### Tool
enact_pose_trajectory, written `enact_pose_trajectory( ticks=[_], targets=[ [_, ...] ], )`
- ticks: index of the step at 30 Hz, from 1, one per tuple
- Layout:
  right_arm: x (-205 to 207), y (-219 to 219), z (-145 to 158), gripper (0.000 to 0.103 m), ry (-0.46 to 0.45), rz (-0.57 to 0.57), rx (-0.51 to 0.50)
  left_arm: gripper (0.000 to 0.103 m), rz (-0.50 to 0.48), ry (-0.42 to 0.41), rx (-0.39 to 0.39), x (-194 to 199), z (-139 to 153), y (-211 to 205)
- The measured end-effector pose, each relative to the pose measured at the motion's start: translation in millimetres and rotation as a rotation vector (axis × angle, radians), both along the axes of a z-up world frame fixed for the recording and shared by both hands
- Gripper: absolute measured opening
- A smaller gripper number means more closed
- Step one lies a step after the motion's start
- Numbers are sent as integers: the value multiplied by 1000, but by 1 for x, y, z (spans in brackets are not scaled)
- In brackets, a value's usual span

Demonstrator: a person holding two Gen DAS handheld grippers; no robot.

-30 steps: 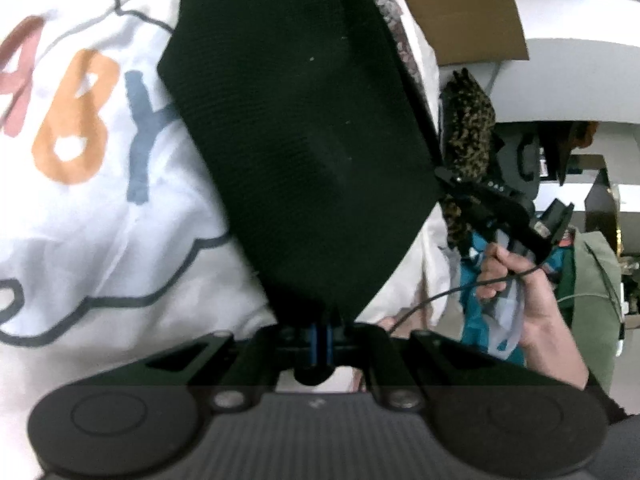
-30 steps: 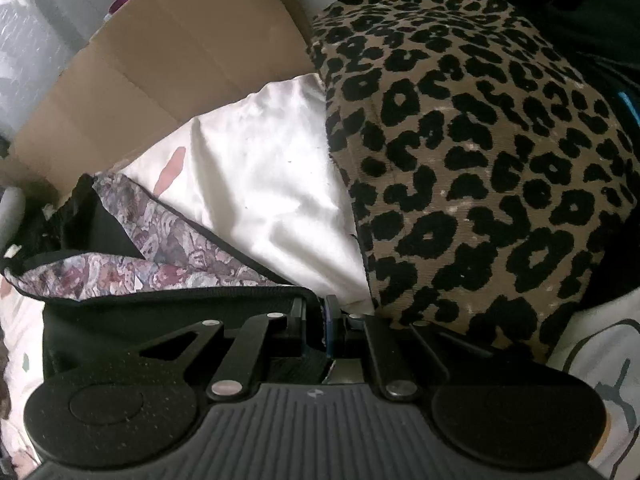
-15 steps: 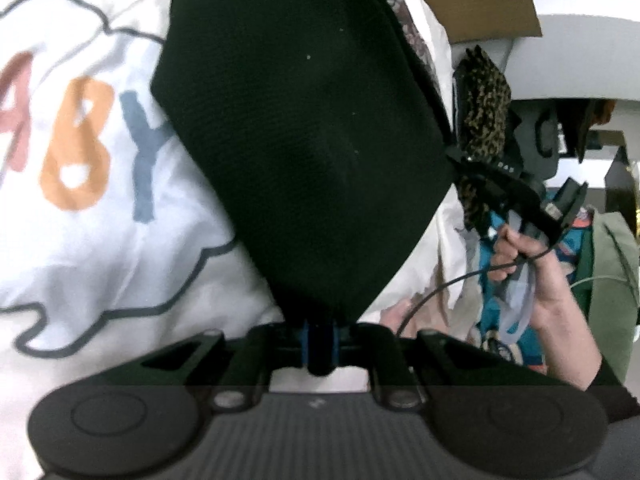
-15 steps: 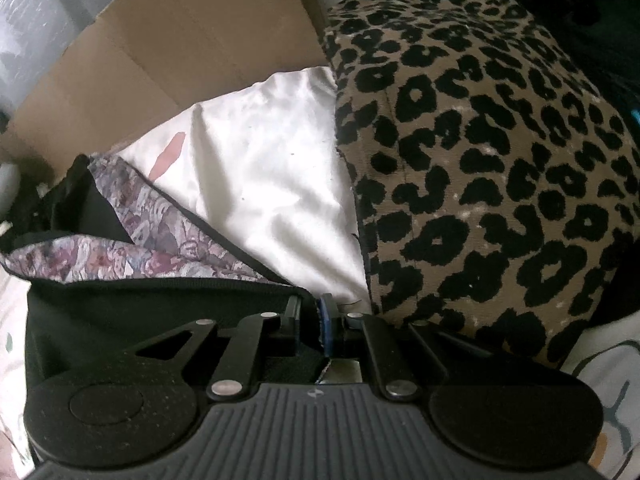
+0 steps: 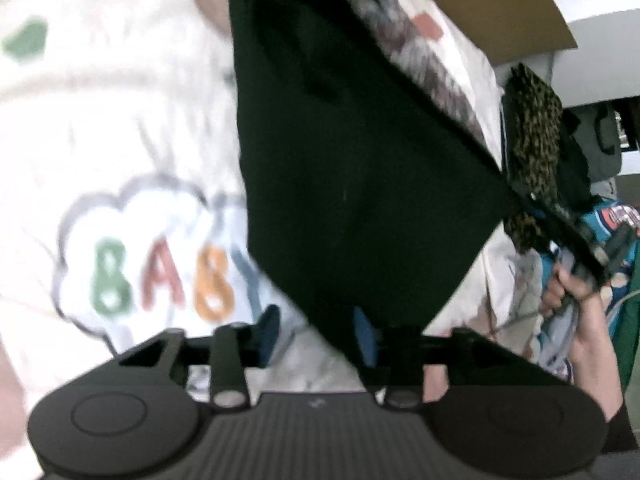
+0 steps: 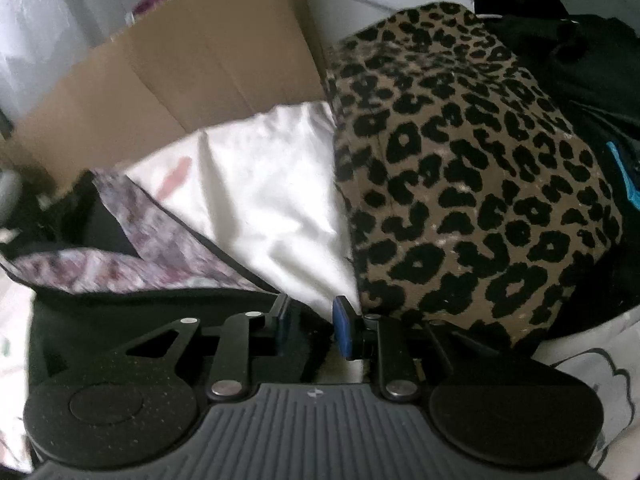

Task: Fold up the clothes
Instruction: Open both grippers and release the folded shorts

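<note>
A black garment (image 5: 360,184) with a floral lining (image 5: 408,40) lies on a white sheet printed with coloured letters (image 5: 160,280). My left gripper (image 5: 316,336) hangs just above its near corner. Its jaws are opening, and the corner's tip sits loose between the blue pads (image 5: 268,332), closer to the right one. My right gripper (image 6: 314,326) is at the garment's other corner (image 6: 160,312). Its jaws are opening too, with dark cloth lying slack between the pads (image 6: 344,328). The left wrist view also shows the right gripper (image 5: 560,216) in a person's hand (image 5: 576,320).
A leopard-print garment (image 6: 460,180) is piled to the right of the black one. Another dark garment (image 6: 580,60) lies behind it. A cardboard box flap (image 6: 180,80) stands at the back. Teal and green clothes (image 5: 612,220) lie at the far right.
Both grippers were shut on corners of the black garment and now stand open. The left one has lifted and pulled back, so more of the lettered sheet shows.
</note>
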State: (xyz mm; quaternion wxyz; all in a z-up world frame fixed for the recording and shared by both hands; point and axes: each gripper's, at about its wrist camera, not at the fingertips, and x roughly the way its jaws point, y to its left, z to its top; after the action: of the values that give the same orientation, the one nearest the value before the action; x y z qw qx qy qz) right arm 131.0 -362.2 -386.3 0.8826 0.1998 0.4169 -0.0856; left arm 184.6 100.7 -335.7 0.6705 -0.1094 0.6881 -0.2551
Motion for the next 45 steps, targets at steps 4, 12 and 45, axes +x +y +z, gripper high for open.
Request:
enact_pose_trajectory(
  ticks=[4, 12, 45],
  targets=[
    [-4, 3, 8, 30, -33, 1, 43, 51, -24, -53, 54, 25, 22, -10],
    [-8, 14, 20, 30, -73, 7, 143, 52, -20, -141, 90, 58, 64, -48],
    [-7, 12, 69, 44, -99, 35, 193, 74, 177, -229, 137, 154, 114, -74]
  ],
)
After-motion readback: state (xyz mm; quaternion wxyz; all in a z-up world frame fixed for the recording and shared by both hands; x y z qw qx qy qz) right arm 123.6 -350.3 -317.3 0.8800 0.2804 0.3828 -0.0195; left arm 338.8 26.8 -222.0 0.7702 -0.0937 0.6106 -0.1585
